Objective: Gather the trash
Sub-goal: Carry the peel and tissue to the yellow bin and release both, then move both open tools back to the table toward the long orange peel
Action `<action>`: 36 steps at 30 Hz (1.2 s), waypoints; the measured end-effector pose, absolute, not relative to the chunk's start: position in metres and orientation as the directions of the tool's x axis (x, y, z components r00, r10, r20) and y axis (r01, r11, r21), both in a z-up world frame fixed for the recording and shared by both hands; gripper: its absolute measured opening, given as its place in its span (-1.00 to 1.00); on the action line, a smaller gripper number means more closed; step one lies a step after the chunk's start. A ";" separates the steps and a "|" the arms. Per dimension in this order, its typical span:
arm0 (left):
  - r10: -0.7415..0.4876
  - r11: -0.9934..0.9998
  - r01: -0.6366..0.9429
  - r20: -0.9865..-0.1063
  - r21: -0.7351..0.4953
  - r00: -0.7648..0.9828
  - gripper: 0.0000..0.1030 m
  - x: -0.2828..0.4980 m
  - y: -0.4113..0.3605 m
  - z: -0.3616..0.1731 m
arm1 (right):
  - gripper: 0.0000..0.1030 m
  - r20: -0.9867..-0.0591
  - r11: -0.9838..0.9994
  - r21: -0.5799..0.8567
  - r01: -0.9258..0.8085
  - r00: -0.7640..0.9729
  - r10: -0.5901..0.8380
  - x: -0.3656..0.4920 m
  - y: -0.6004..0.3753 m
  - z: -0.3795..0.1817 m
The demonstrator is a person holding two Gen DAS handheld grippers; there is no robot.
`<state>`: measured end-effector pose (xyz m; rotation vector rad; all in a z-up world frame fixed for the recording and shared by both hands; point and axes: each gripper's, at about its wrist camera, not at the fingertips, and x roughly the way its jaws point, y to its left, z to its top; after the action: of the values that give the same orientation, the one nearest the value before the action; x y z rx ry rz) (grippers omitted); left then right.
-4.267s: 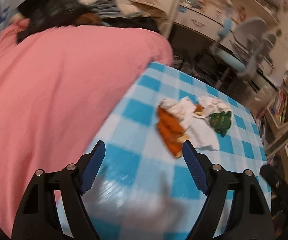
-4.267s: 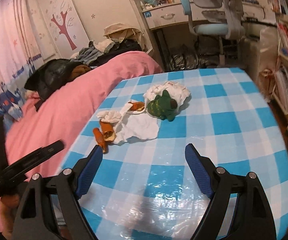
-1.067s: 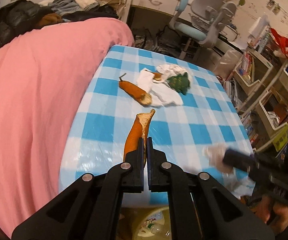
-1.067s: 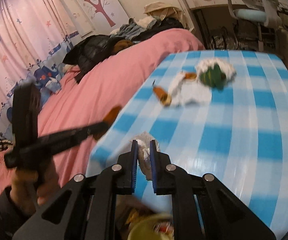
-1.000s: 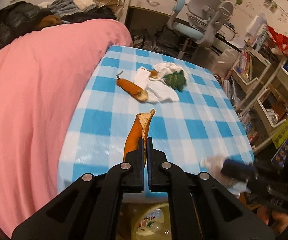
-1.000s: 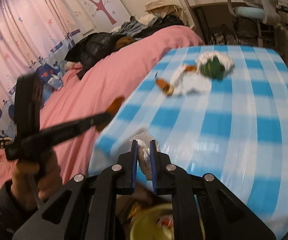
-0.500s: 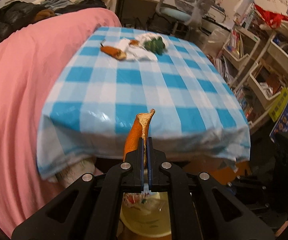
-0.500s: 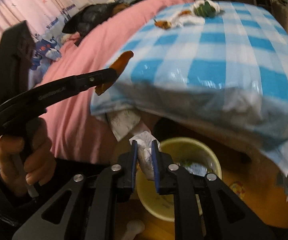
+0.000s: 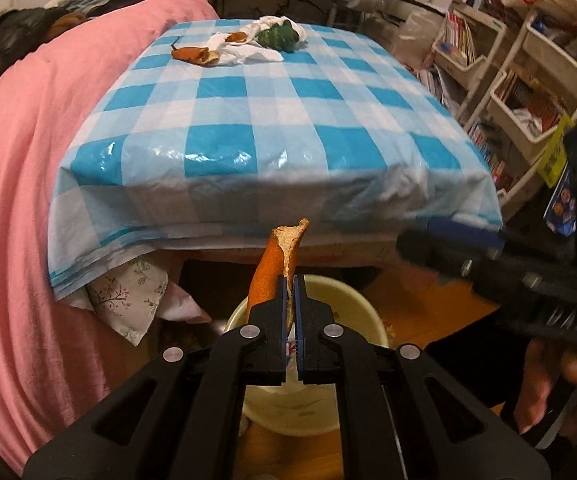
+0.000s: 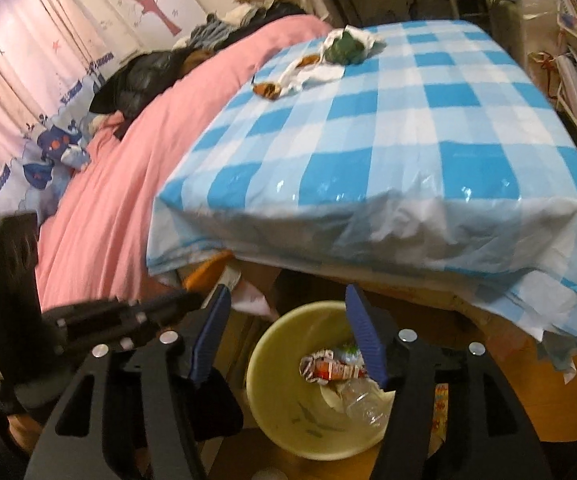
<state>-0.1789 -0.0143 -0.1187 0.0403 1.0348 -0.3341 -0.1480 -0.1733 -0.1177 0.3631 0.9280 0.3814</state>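
Peel (image 9: 278, 258), orange and curled, sticks up from the pinched-shut left gripper (image 9: 290, 292) above the yellow bin (image 10: 280, 364). Above that bin too, the right gripper (image 10: 288, 336) has just been opening (nothing between its pads); wrappers lie inside the bin.

An orange peel strip (image 9: 274, 256) stands upright, pale pith showing, clamped at its lower end in the left gripper (image 9: 290, 292) above the pale yellow bin (image 10: 288, 412). The bin stands on the floor below the tabletop edge and holds a crumpled wrapper (image 10: 328, 368) and clear plastic. More peel (image 9: 194, 54), white tissues (image 9: 244, 50) and a green crumpled piece (image 9: 278, 36) lie together at the tabletop's far end.
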 end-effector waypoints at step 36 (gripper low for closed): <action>-0.096 0.995 0.094 -0.744 -0.045 0.662 0.65 -0.175 0.011 -0.083 | 0.42 -0.663 0.888 0.429 -0.167 0.610 0.435 -0.148 -0.172 -0.106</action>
<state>-0.1748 0.0113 -0.0828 -0.0025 0.8412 -0.1070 -0.1480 -0.1725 -0.1063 0.3426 0.8488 0.3553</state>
